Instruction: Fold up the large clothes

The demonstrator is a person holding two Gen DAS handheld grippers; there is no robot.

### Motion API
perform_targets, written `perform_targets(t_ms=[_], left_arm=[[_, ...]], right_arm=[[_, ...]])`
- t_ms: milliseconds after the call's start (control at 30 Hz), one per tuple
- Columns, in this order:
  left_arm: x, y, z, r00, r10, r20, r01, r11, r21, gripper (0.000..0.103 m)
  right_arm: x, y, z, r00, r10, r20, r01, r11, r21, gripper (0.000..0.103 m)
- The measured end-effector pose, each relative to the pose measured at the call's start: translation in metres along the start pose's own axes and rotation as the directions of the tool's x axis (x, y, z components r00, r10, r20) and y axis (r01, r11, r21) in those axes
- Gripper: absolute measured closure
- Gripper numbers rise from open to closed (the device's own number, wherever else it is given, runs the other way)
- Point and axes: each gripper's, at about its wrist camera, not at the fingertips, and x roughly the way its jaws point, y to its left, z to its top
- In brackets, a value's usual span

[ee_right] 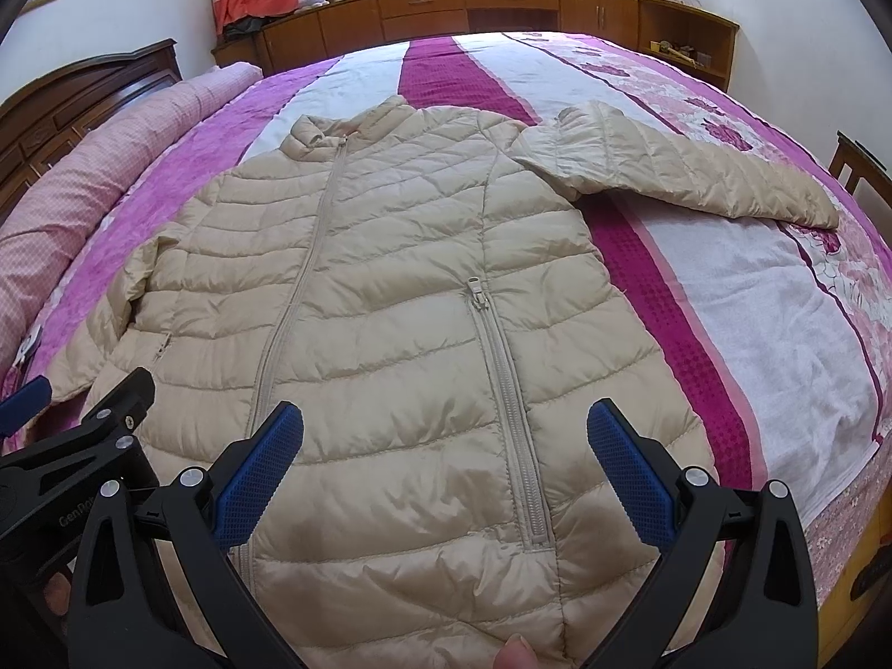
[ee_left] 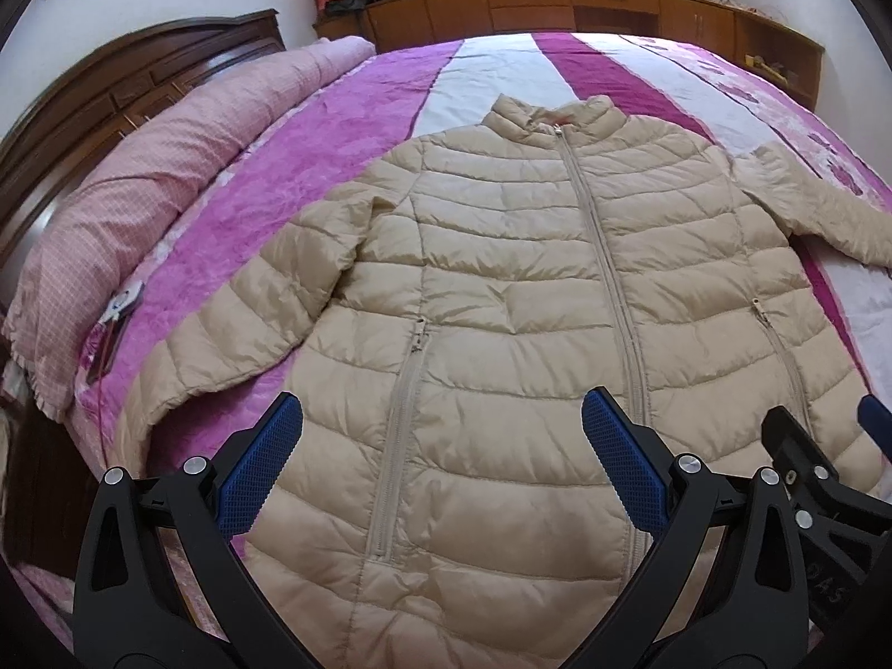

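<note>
A beige quilted puffer jacket (ee_left: 502, 290) lies flat and zipped, front up, on the bed, collar at the far end. It also shows in the right wrist view (ee_right: 390, 290). Its left sleeve (ee_left: 240, 323) lies along the body. Its right sleeve (ee_right: 686, 167) stretches out to the right. My left gripper (ee_left: 443, 446) is open and empty above the hem on the left half. My right gripper (ee_right: 446, 451) is open and empty above the hem on the right half, over the pocket zipper (ee_right: 507, 407). Each gripper shows at the edge of the other's view.
The bed has a pink, purple and white striped cover (ee_right: 725, 301). A rolled pink quilt (ee_left: 145, 184) lies along the left by the dark headboard (ee_left: 111, 89). Wooden cabinets (ee_right: 502, 5) run behind the bed. A chair back (ee_right: 858, 167) stands at the right.
</note>
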Motion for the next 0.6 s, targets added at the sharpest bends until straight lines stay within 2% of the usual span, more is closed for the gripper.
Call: perform_targets(t_ms=[400,600], left_arm=[[-0.0018,0.0013,0.0047,0.999,0.043,0.012,-0.043,0.999,0.011,0.003],[-0.0038,0.0004,0.0056,0.999,0.035,0.012,-0.035,0.999,0.022,0.003]], right_arm=[[0.0029,-0.0041,0.0024,1.000,-0.001,0.003,0.001,1.000,0.003,0.005],[0.0033,-0.0047,0.0041,1.000,0.002,0.002,-0.002,1.000,0.002,0.005]])
